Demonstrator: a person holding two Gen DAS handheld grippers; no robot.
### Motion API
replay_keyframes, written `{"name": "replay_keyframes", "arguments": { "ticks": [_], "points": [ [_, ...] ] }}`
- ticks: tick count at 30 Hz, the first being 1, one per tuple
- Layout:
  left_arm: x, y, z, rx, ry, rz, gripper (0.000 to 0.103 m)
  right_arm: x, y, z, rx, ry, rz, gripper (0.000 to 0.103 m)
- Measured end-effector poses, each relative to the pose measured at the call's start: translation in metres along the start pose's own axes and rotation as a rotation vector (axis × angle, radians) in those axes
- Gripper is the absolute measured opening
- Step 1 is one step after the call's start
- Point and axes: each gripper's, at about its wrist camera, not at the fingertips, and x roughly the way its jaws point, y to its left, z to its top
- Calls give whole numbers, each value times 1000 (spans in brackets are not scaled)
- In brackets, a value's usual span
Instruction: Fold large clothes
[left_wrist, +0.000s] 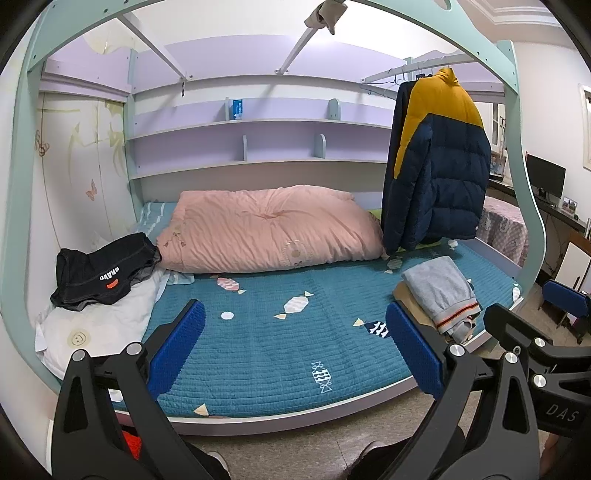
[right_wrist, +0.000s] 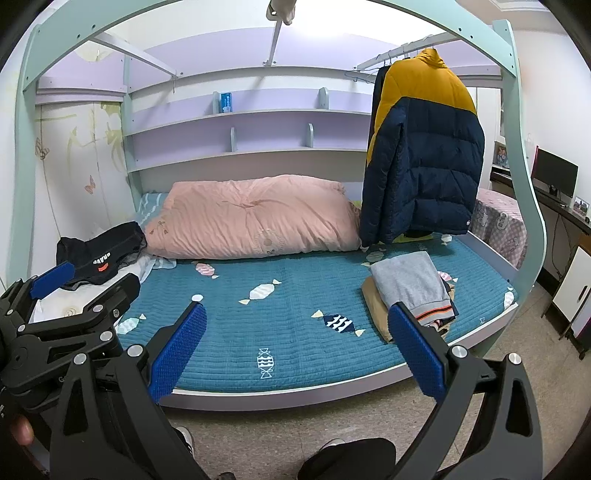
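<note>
Left wrist view, left to right: a black garment (left_wrist: 105, 273) lies crumpled on the white pillow (left_wrist: 99, 325), a pink quilt (left_wrist: 269, 229) beside it. Both the left tool (left_wrist: 295, 350) and right tool (right_wrist: 295, 350) gape wide, empty, over the teal bed (left_wrist: 266, 354). A folded pile (left_wrist: 439, 295) sits beneath the hanging yellow-and-navy puffer jacket (left_wrist: 439, 166).

I see a navy-and-mustard puffer jacket (left_wrist: 439, 162) hanging upright from a rail over the right end of the bed. Below it, near the bed's front right edge, sits a folded stack topped by grey sweatpants (right_wrist: 410, 284). A crumpled black garment (left_wrist: 103, 275) with white lettering lies at the left end.
</note>
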Motion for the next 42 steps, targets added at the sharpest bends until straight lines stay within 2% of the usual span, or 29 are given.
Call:
{"name": "replay_keyframes", "arguments": {
  "ticks": [3,42],
  "points": [
    [1,-1,0,10,-26,9,98,2,0,1,0,1,0,95],
    [8,0,-4,3,-12,17,98,10,-5,0,7,10,5,95]
  ]
}}
